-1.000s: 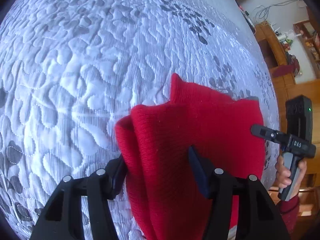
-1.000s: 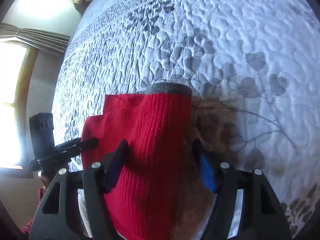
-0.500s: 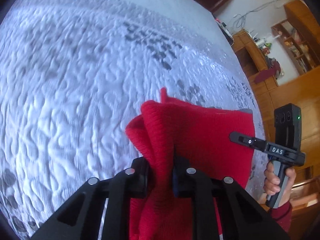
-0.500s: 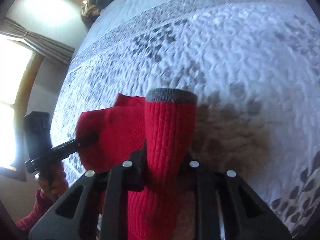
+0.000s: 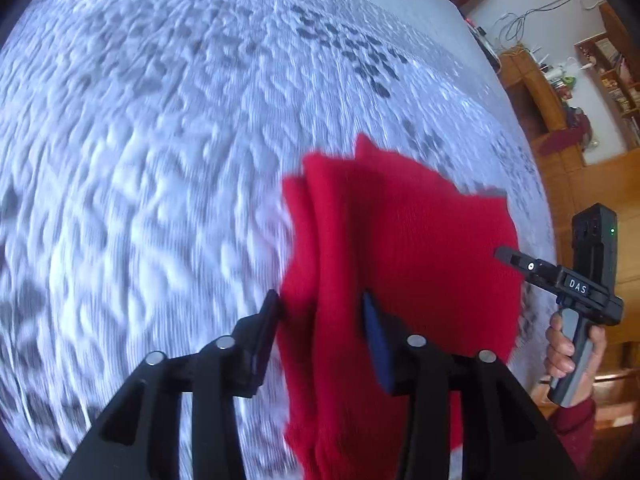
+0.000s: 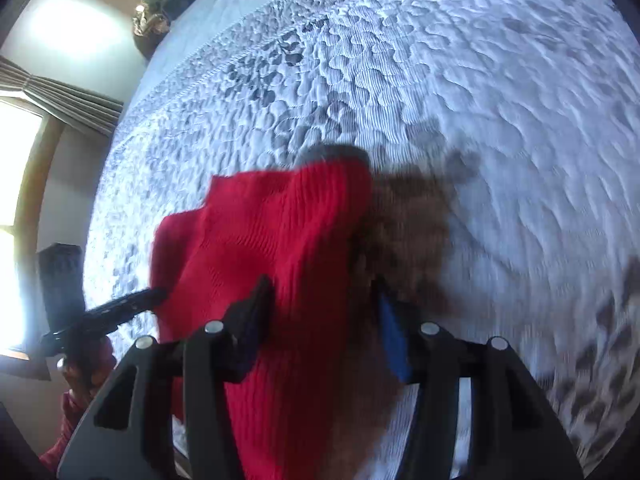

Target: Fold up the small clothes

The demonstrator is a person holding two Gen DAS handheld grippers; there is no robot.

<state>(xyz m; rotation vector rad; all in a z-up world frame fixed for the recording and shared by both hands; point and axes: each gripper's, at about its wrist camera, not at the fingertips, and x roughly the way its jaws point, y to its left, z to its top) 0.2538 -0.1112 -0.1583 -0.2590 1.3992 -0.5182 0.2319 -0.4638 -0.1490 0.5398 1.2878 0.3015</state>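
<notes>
Both claws, left (image 5: 320, 312) and right (image 6: 324, 300), just reopened, red knit garment (image 5: 400, 240) loose between each.

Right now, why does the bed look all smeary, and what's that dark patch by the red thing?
Left wrist view: the quilt is streaked by motion blur, and the fisheye bends it round. Right wrist view: the dark patch is the red knit garment's shadow; the window glares white.
</notes>
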